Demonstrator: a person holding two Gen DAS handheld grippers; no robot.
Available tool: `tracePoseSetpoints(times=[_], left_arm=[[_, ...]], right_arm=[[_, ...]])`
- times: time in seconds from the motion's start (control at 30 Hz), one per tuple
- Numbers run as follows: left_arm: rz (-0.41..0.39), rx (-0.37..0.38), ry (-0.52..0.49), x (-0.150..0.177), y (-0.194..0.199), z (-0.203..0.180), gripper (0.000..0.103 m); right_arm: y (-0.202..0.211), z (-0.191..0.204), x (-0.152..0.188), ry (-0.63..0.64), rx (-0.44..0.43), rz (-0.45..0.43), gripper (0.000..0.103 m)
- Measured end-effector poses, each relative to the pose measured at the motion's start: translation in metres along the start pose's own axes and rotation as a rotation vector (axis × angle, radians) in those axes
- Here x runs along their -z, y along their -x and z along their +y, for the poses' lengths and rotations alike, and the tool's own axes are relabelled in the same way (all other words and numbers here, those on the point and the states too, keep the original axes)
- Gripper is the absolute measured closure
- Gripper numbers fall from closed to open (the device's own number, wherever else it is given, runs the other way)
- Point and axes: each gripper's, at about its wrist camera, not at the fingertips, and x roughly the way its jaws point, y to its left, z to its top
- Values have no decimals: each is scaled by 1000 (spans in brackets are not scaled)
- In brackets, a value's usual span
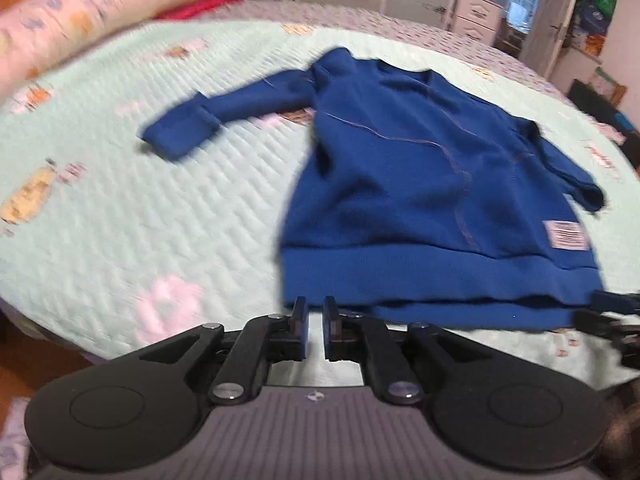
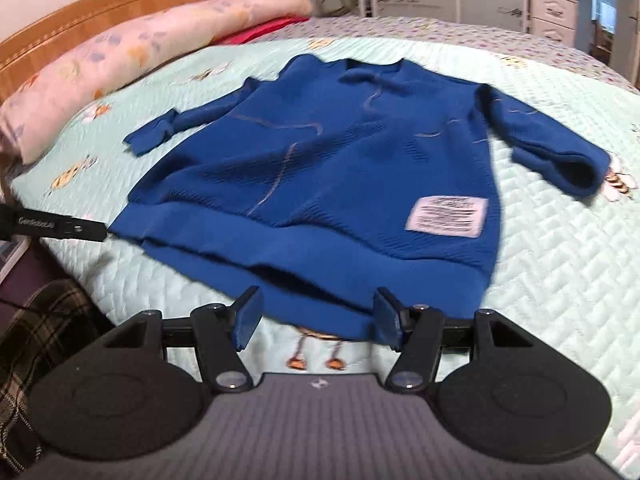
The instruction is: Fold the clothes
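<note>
Now left gripper point(image 1: 315, 312) closed, empty, at blue sweater point(image 1: 420, 184) hem; right gripper point(image 2: 318, 318) wide open, hem between fingers.

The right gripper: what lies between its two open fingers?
In the right wrist view, the right gripper has the ribbed hem of the blue knitted sweater between its fingers, over the mint quilted bedspread.
</note>
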Motion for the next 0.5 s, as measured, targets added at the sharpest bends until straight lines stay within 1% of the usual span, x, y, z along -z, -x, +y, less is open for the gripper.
tracePoseSetpoints(times=[0.03, 0.1, 0.13, 0.23, 0.33, 0.37, 0.4, 0.47, 0.5], left_arm=[[3, -9, 17, -1, -2, 5, 96], [12, -5, 67, -2, -8, 16, 95], [14, -3, 73, -3, -10, 19, 95], [17, 13, 49, -7, -18, 23, 95], [21, 48, 57, -12, -26, 25, 92], [23, 57, 69, -14, -29, 27, 87], [25, 59, 79, -16, -32, 28, 78], [31, 67, 95, -20, -39, 29, 70], [37, 76, 101, -21, -43, 29, 70]], right_arm=[[2, -4, 0, -4, 4, -3, 42], [6, -7, 2, -4, 19, -11, 42], [7, -8, 3, -3, 23, -12, 42], [6, -7, 5, 3, 34, -1, 42], [5, -4, 6, 9, 38, 8, 42], [6, -3, 6, 10, 36, 5, 42], [8, -3, 5, 12, 33, -1, 42], [12, -2, 3, 13, 28, -17, 42], [13, -2, 2, 13, 23, -21, 42]])
